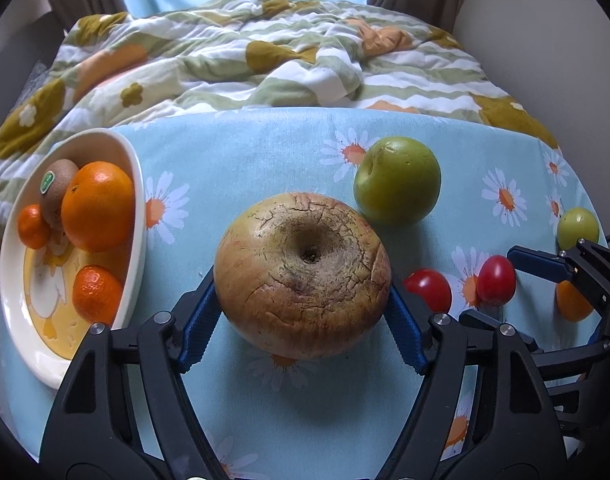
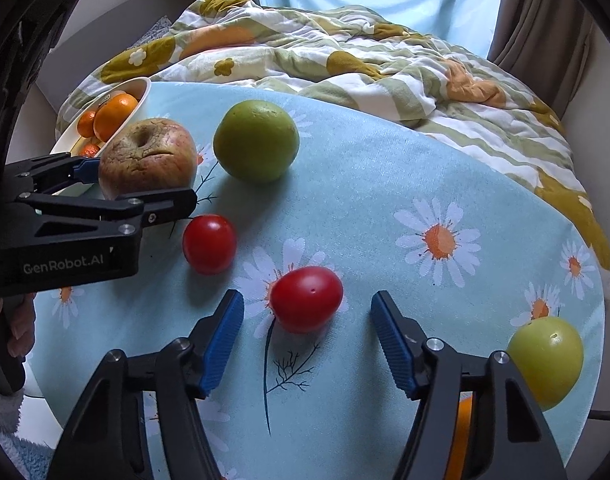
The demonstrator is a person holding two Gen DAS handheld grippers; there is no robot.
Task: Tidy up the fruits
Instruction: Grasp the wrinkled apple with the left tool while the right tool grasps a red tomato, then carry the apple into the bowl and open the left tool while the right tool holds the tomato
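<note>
The big russet apple (image 1: 303,276) sits on the daisy-print tablecloth (image 1: 265,152), and the left gripper (image 1: 301,320) holds it, one blue pad pressed against each flank. Just left of the apple lies the oval dish (image 1: 139,216), already carrying a large orange (image 1: 98,206), a kiwi (image 1: 57,188) and two small mandarins (image 1: 97,294); the dish rim stands close beside the gripper's left finger. To the far right of the apple rests a large green fruit (image 1: 397,180), nearly touching it. On the right side, the right gripper (image 2: 307,338) is lowered over a red tomato (image 2: 306,298), which lies between its blue pads (image 2: 223,340); the jaws are partly open, with clear gaps on both sides, so the pads do not touch it. A second red tomato (image 2: 210,244) lies just to the left and farther away, between that gripper and the left one. A smaller green fruit (image 2: 547,360) sits at the near right edge of the table, beside the right finger, with an orange fruit (image 2: 461,436) mostly hidden behind that finger. Beyond the table lies a rumpled flowered quilt (image 1: 265,60).
</note>
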